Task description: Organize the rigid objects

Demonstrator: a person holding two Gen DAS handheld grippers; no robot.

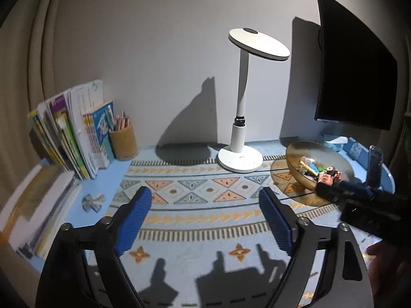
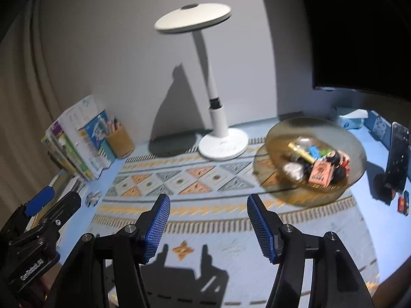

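Note:
A ribbed amber glass bowl [image 2: 282,133] stands at the right of the patterned mat and holds several small items, among them a pink box [image 2: 319,174] and a yellow tube [image 2: 301,152]. It also shows in the left wrist view [image 1: 331,156]. My right gripper [image 2: 208,222] is open and empty above the mat, left of and in front of the bowl. My left gripper [image 1: 205,213] is open and empty over the mat's middle. A small crumpled blue-white wrapper [image 1: 93,202] lies on the blue desk at the mat's left edge.
A white desk lamp [image 1: 240,157] stands at the back. Books [image 1: 74,133] and a pen cup [image 1: 123,141] stand back left. A dark monitor [image 1: 354,71] hangs at right, with a tissue box [image 2: 352,119] and a phone on a stand [image 2: 397,159] near it.

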